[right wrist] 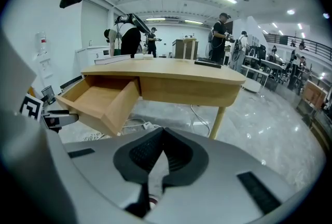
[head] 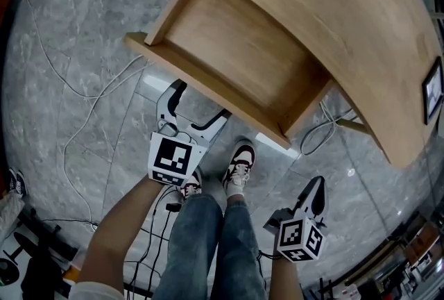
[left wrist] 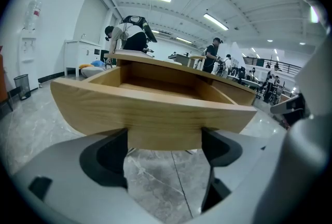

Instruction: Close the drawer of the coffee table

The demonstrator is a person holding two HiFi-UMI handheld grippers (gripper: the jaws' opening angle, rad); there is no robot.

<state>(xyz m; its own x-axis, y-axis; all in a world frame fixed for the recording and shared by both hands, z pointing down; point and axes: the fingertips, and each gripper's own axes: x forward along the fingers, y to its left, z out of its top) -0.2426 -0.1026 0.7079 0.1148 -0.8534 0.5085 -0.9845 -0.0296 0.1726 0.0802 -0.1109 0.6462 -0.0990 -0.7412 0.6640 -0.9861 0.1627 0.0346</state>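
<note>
The wooden coffee table [head: 333, 21] has its drawer [head: 229, 48] pulled far out; the drawer is empty inside. My left gripper [head: 200, 103] is open, its two fingers spread along the drawer's front board [left wrist: 155, 109]. In the left gripper view the board fills the gap between the jaws at close range; I cannot tell if the pads touch it. My right gripper [head: 316, 189] hangs lower right, away from the table, shut with nothing in it [right wrist: 158, 153]. The right gripper view shows the open drawer [right wrist: 98, 101] from the side, with the left gripper [right wrist: 57, 119] at its front.
White cables [head: 76, 83] trail over the grey marble floor under and left of the table. The person's shoes [head: 239, 163] stand just in front of the drawer. A dark tablet [head: 431, 90] lies at the table's right end. A table leg [right wrist: 218, 122] and people at benches show behind.
</note>
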